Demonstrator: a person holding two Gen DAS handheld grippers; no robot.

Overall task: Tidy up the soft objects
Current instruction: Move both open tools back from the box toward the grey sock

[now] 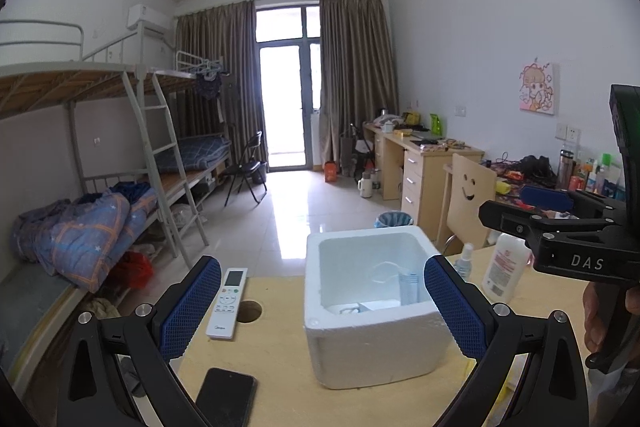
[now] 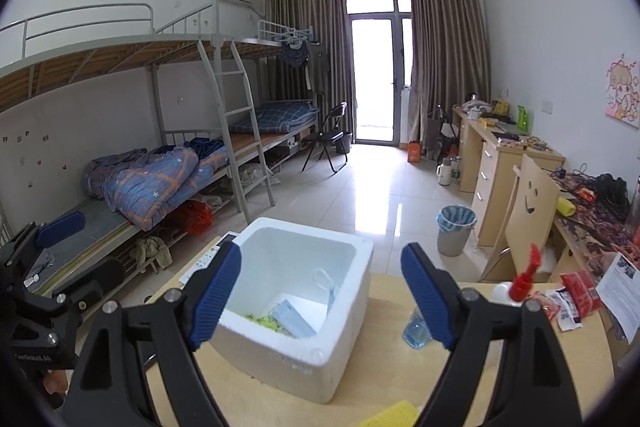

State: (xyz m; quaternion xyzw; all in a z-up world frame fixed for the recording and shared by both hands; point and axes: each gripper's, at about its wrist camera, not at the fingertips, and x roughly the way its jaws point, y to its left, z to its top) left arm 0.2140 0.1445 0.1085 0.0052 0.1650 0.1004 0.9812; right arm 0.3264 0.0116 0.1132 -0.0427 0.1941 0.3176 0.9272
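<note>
Hovering with jaws spread and nothing between them, the right gripper faces the white foam box on the wooden table. The left gripper (equally wide and empty) frames the same box. Soft items already lie inside: a pale blue mask pack on green scraps. A yellow sponge waits at the table's near edge, below the right gripper, the nearer hand; its long axis can't be judged.
</note>
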